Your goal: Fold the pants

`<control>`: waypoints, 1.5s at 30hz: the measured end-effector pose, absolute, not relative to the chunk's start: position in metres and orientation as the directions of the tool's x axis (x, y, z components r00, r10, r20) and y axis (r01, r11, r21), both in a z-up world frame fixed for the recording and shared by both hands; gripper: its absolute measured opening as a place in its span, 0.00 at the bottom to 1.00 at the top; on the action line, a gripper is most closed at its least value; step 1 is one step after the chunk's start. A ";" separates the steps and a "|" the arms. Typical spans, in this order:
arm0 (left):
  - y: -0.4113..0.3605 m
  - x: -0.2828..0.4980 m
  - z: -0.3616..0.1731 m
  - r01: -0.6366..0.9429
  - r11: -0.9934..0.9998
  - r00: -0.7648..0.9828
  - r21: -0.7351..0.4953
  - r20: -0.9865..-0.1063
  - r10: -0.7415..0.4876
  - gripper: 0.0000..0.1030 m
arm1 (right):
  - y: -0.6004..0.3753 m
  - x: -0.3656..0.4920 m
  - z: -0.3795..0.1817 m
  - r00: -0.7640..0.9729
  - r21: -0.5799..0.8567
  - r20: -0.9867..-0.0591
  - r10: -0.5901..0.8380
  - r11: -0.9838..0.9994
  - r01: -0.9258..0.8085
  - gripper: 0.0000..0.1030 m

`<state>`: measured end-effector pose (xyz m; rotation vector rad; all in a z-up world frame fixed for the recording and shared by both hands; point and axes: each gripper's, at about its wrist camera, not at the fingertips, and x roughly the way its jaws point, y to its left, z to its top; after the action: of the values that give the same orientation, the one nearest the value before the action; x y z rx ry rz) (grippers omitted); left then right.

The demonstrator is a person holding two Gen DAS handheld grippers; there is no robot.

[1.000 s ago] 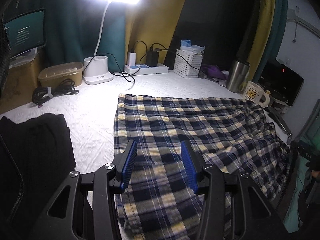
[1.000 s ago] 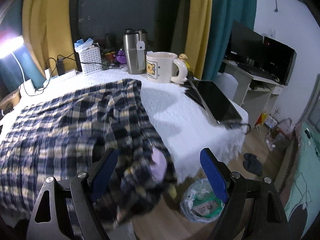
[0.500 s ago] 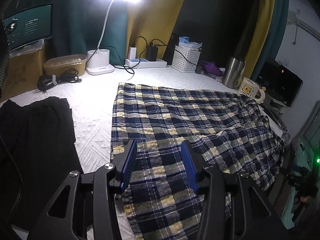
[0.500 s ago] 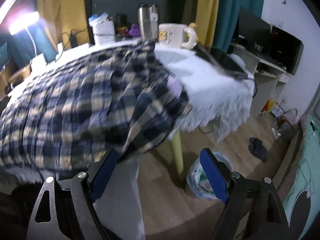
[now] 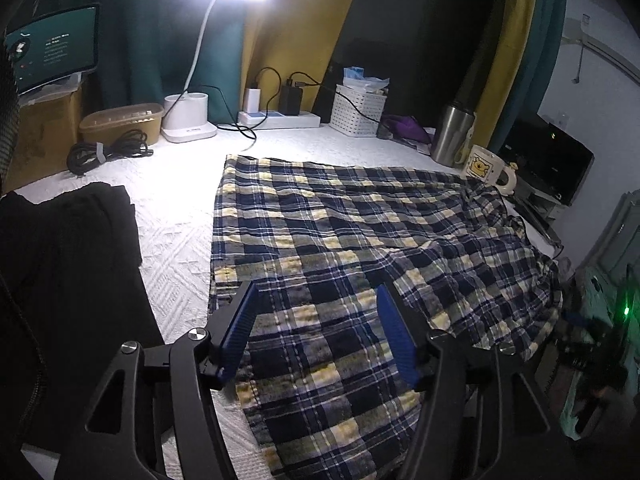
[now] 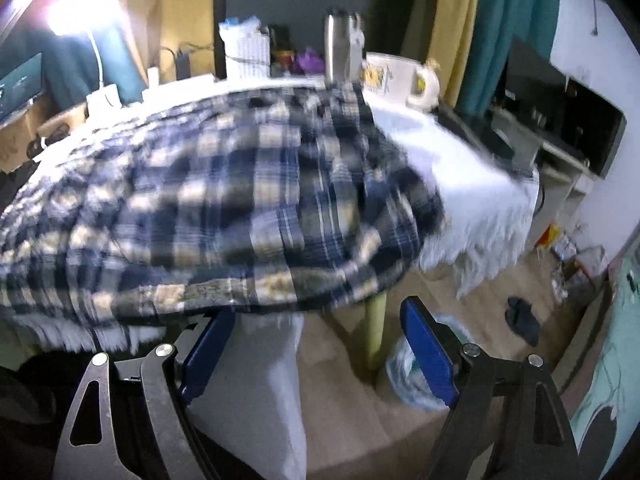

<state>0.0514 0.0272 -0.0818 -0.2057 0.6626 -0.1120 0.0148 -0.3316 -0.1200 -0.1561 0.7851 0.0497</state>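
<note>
Two grippers face one pair of plaid pants (image 5: 344, 248) spread flat for folding on a white-covered table (image 5: 176, 208). Left gripper (image 5: 316, 332) hovers just above the near leg, jaws opening, nothing pinched. Right gripper (image 6: 316, 354) gapes empty just below the overhanging edge, likely lining up a grasp

Plaid pants (image 5: 344, 248): we count one
Mugs (image 5: 486, 169): we count one
Steel tumblers (image 5: 451, 135): one
Desk lamps (image 5: 188, 120): one
White baskets (image 5: 359, 110): one
</note>
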 end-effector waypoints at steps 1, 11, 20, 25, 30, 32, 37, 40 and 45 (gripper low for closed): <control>0.027 0.051 -0.082 0.043 0.973 0.781 -0.226 -0.599 -0.174 0.60 | -0.330 0.017 -0.115 0.716 -0.133 -0.698 -0.017 0.985 -0.106 0.83; 0.008 0.051 -0.087 0.129 0.966 0.755 -0.224 -0.610 -0.242 0.73 | -0.308 0.052 -0.085 0.772 -0.208 -0.636 0.000 0.963 -0.171 0.83; 0.014 0.053 -0.086 0.097 0.967 0.762 -0.236 -0.607 -0.225 0.74 | -0.323 0.028 -0.095 0.735 -0.252 -0.678 0.009 0.936 -0.245 0.83; 0.013 0.053 -0.083 0.097 0.969 0.766 -0.227 -0.604 -0.218 0.74 | -0.331 0.005 -0.113 0.724 -0.271 -0.690 -0.016 0.933 -0.238 0.83; 0.013 0.055 -0.080 0.092 0.969 0.766 -0.229 -0.605 -0.216 0.74 | -0.309 -0.002 -0.138 0.746 -0.432 -0.660 -0.087 0.857 -0.283 0.83; 0.013 0.055 -0.080 0.092 0.970 0.766 -0.226 -0.606 -0.214 0.74 | -0.299 -0.003 -0.145 0.770 -0.495 -0.629 -0.107 0.819 -0.290 0.83; 0.015 0.057 -0.082 0.085 0.969 0.762 -0.233 -0.612 -0.214 0.74 | -0.286 -0.005 -0.153 0.792 -0.574 -0.601 -0.105 0.747 -0.336 0.83; 0.015 0.058 -0.083 0.086 0.968 0.760 -0.236 -0.612 -0.217 0.74 | -0.281 -0.003 -0.157 0.783 -0.571 -0.616 -0.082 0.731 -0.373 0.83; 0.017 0.058 -0.085 0.083 0.967 0.758 -0.241 -0.615 -0.218 0.74 | -0.276 -0.003 -0.164 0.779 -0.564 -0.623 -0.065 0.727 -0.390 0.79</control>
<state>0.0580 0.0166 -0.0849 -0.2042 0.6930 -0.1650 -0.0034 -0.2758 -0.1635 -0.7463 0.6662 0.1945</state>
